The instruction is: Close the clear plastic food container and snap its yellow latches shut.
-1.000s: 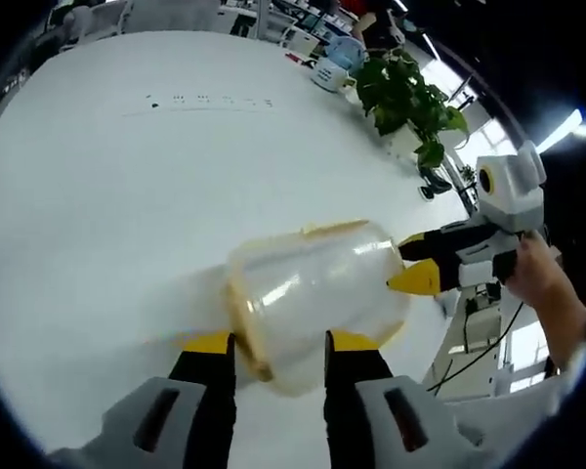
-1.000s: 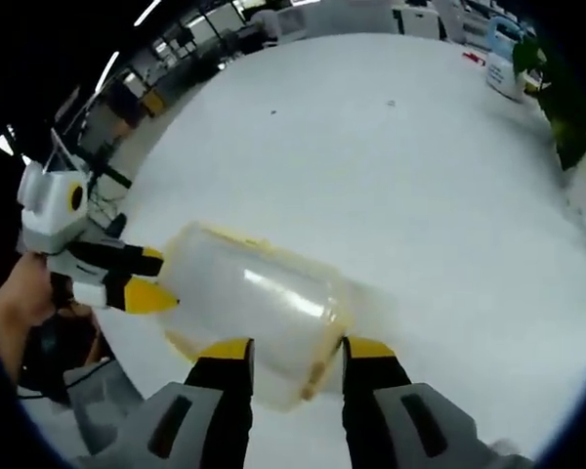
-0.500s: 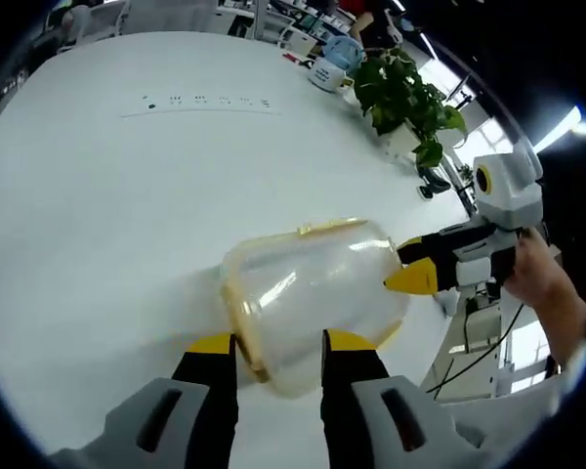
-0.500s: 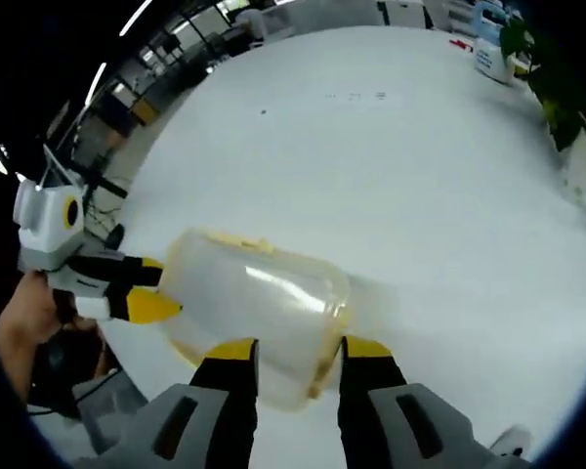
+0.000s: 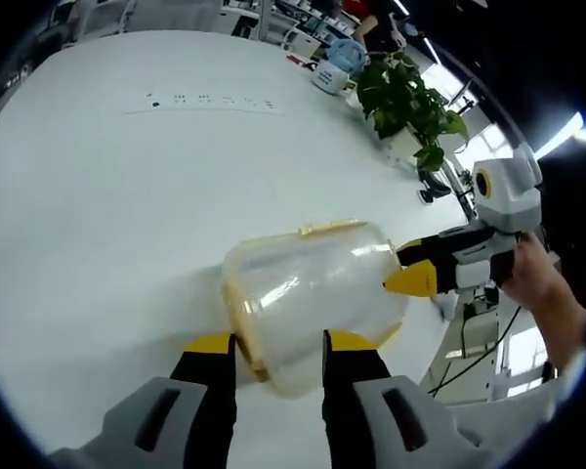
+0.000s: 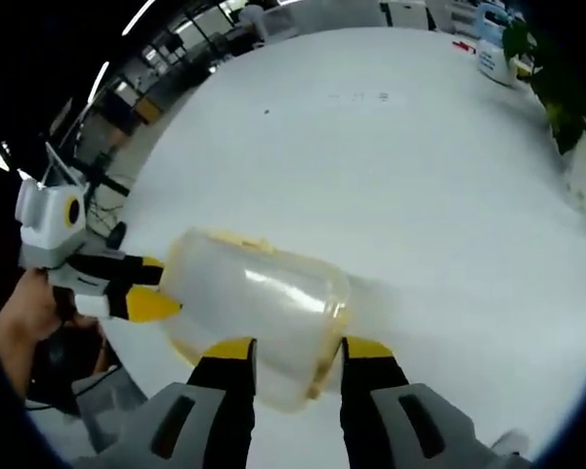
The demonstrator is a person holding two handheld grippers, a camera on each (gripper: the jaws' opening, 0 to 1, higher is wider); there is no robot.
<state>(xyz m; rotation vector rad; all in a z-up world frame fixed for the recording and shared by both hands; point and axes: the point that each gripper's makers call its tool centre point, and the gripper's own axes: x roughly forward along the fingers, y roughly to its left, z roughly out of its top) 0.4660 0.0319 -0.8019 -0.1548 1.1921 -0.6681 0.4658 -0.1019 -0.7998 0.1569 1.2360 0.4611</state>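
Near the table edge, at six o'clock in both views, the container has barely shifted. Left gripper and right gripper stay closed on opposite ends; latches probably remain unsnapped.

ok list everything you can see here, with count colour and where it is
food container: one, clear with yellow rim and latches, held off the table between both grippers
table: one, white, beneath the container
potted plant: one, green, far table edge
jug: one, white with light blue top, beside the plant
left gripper: one, black with yellow tips, jaws astride one end of the container
right gripper: one, same colours, jaws astride the opposite end
person's hand: one, holding the right gripper
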